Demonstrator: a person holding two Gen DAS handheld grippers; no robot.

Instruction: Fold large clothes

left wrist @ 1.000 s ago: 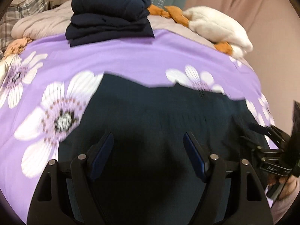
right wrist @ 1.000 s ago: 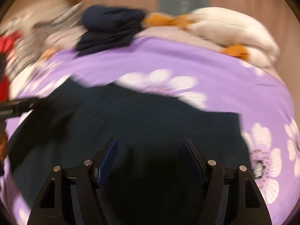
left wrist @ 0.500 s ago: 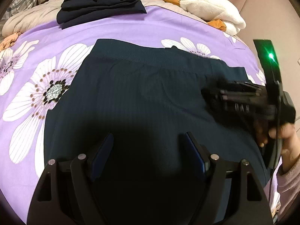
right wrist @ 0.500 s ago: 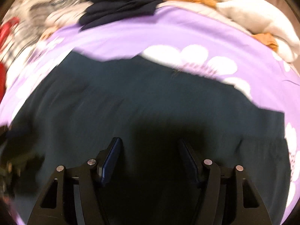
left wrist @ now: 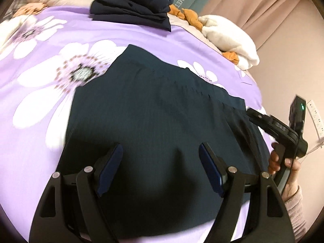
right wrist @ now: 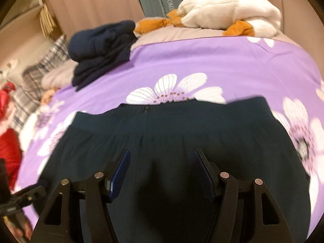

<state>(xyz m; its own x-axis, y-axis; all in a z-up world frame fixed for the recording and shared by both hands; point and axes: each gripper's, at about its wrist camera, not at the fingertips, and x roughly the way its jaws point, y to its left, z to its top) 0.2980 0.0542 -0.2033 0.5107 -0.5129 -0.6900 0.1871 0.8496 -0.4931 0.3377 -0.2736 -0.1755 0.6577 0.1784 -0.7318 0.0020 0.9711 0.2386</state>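
Dark teal garment point(left wrist: 158, 121): spread flat on the bed, waistband edge toward the far side, a short zip showing at the middle of that band in the right wrist view point(right wrist: 144, 109). Cloth gathers into soft pleats below the band. Its left edge runs clean against the cover; its near edge passes under both tools and out of frame.

Bed cover point(left wrist: 40, 162): purple with large white flowers. Bare cover lies open left of the garment, right of it, and in a wide strip between the waistband and the things at the far side.

Left gripper point(left wrist: 161, 168): held over the near part of the garment, jaws apart, blue pads clear of the cloth, nothing between them but the fabric lying below.

Right gripper point(right wrist: 161, 174): over the garment below the zip, jaws apart and holding nothing; they have just been closing a little, with only flat cloth beneath. Seen from the left wrist view it sits at the garment's right edge point(left wrist: 277, 125), held in a hand point(left wrist: 283, 162) with a pale knit sleeve.

Folded navy stack point(left wrist: 131, 4): at the far side of the bed, well apart from the garment.

White plush toy point(right wrist: 228, 10) with orange parts: far right, resting on a grey-beige quilt point(right wrist: 162, 34).

Plaid pillow point(right wrist: 38, 75): far left.

Red item point(right wrist: 8, 141): beyond the bed's left edge, blurred.

Curtain point(left wrist: 263, 6): pink, behind the bed.
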